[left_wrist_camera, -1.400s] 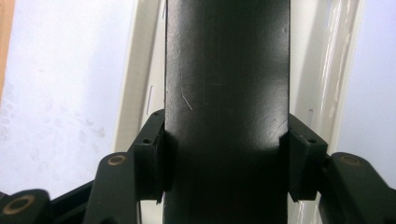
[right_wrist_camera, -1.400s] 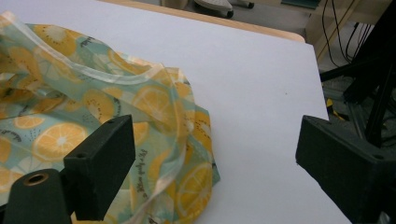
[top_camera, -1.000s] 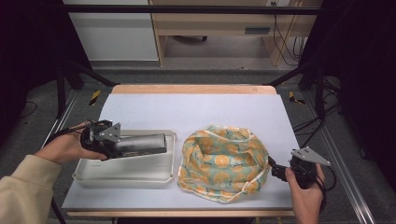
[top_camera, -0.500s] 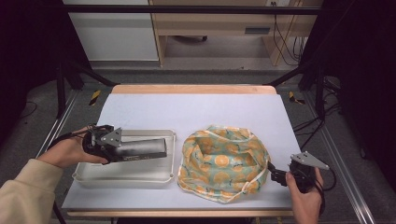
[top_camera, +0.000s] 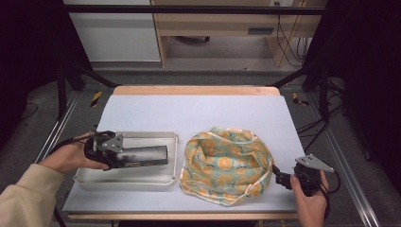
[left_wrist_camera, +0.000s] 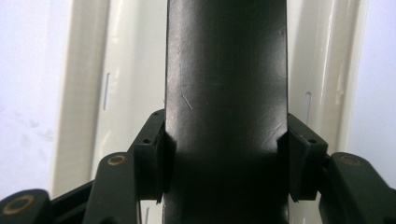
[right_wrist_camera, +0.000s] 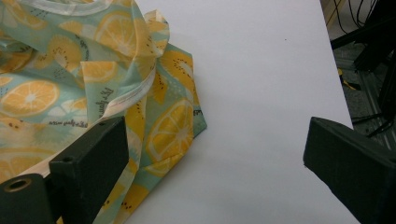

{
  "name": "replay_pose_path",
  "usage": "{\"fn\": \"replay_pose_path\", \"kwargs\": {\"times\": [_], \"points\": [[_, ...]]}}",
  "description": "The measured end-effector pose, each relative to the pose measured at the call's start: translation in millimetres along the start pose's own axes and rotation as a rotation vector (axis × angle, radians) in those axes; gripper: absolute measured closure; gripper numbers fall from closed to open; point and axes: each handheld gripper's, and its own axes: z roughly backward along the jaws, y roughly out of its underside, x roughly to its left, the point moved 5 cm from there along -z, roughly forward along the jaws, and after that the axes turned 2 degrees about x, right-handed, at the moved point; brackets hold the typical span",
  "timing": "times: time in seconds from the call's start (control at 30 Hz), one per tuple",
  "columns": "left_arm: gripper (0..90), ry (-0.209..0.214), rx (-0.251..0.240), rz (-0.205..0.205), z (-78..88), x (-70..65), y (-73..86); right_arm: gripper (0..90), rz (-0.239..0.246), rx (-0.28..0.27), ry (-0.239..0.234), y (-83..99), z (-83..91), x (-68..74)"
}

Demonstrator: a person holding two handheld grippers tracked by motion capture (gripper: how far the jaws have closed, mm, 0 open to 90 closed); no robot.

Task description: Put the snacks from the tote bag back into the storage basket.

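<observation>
Table: pale work surface, two stations in use. At the person's left sits a shallow cream tray; at the right lies a crumpled fabric bag, teal with an orange-slice print and a pale hem, bunched in a loose mound open toward the top.

Left gripper: jaws clamped at mid width on a flat black bar, pads pressing both long edges. The bar is matte, faintly scratched, and is held lengthwise over the tray.

Right gripper: jaws wide apart, nothing between them — one pad sits against the bag's near edge, the other over bare table.

Assessment: the bar appears bound for the bag. Recommended practice — close the right jaws on the hem first and lift it to form a mouth; keep the bar level and gripped squarely, so it does not pivot between the pads.
</observation>
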Motion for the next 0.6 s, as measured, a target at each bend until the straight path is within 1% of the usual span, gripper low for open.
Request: {"fn": "replay_pose_path", "kwargs": {"times": [0.07,0.1,0.13,0.2,0.27,0.43,0.6], "points": [[43.3,0.006,-0.006,-0.002,-3.1,-0.7,-1.2,7.0,0.002,0.000,0.000,0.2,-0.1,-0.7],[43.3,0.010,0.001,-0.012,-4.1,-0.8,-1.4,7.0,0.001,0.000,0.001,0.4,0.0,-1.1],[43.3,0.015,-0.008,-0.005,-6.1,-1.7,-2.2,6.9,-0.003,0.003,0.002,0.7,0.3,-1.4],[43.3,0.021,-0.001,-0.017,-8.8,-2.1,-2.9,6.9,-0.005,0.003,0.004,1.1,0.7,-2.4],[43.3,0.029,-0.002,-0.018,-11.4,-3.3,-3.8,6.9,-0.010,0.004,0.003,1.7,1.2,-2.9],[43.3,0.042,-0.002,-0.027,-13.1,-3.7,-4.4,6.9,-0.017,0.003,0.005,2.9,2.1,-4.6],[43.3,0.056,-0.013,-0.034,-15.0,-6.2,-6.1,6.8,-0.017,0.008,0.004,3.9,1.2,-5.4]]}}
